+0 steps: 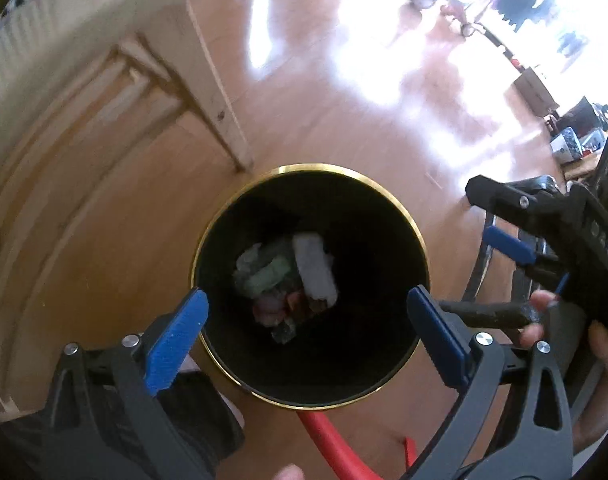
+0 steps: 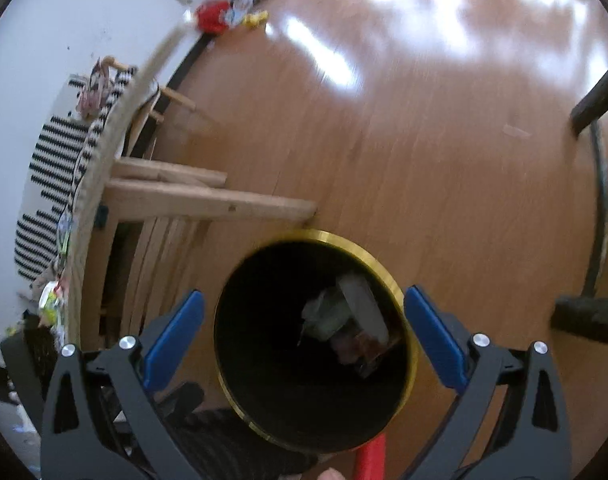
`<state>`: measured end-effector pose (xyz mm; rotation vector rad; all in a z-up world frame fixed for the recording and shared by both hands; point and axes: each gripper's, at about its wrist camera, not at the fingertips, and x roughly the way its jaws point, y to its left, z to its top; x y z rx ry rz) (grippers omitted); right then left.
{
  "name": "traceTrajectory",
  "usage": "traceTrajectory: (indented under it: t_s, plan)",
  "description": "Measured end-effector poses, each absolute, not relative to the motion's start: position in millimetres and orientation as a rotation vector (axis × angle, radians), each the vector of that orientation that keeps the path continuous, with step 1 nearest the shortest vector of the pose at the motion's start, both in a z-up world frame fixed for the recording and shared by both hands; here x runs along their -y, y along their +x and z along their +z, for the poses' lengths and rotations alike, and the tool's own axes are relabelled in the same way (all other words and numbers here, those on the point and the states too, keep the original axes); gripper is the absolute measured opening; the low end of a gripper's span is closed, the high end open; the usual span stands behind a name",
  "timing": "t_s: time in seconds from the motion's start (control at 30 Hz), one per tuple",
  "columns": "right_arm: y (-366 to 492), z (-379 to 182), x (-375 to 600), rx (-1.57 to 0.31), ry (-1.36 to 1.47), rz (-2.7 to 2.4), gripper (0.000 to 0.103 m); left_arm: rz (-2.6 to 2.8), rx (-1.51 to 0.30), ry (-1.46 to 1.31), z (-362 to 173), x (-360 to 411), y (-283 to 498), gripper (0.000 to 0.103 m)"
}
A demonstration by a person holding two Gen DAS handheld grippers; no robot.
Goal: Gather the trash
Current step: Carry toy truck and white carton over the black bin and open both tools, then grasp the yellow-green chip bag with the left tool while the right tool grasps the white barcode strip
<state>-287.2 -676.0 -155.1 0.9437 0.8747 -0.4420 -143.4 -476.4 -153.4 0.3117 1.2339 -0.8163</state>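
Left wrist view: black round bin with gold rim [image 1: 383, 394] at frame centre on the floor, crumpled trash [image 1: 292, 280] inside; left gripper [image 1: 307, 320] and right gripper [image 2: 304, 320] spread, empty; next, I'd lift clear without knocking the rim.

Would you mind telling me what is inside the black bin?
The bin holds crumpled trash: a white wad, pale green scraps and pinkish bits. Anything beneath that pile is hidden.
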Motion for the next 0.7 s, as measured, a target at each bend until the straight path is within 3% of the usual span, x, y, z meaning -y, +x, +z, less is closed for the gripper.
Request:
traceTrajectory:
  t_s: [0.13, 0.37, 0.57, 0.7]
  plan:
    - [-289.2, -120.5, 667.8, -0.807, 0.749, -0.529, 0.096, -0.807, -1.038, 0.207, -93.2, 456.3, -147.1, 0.097]
    - [-232.0, -77.8, 610.5, -0.797, 0.447, -0.410, 0.096, -0.506, -0.824, 0.045, 1.6, 330.8, -98.3, 0.097]
    - [-149.8, -22.5, 517.1, -0.697, 0.213, -0.198, 0.096, -0.141, -0.840, -0.153, 5.6, 185.8, -30.7, 0.097]
    - [-99.5, -5.8, 461.6, -0.678, 0.168, -0.078, 0.096, -0.077, -0.883, -0.190, -7.0, 143.8, -3.1, 0.097]
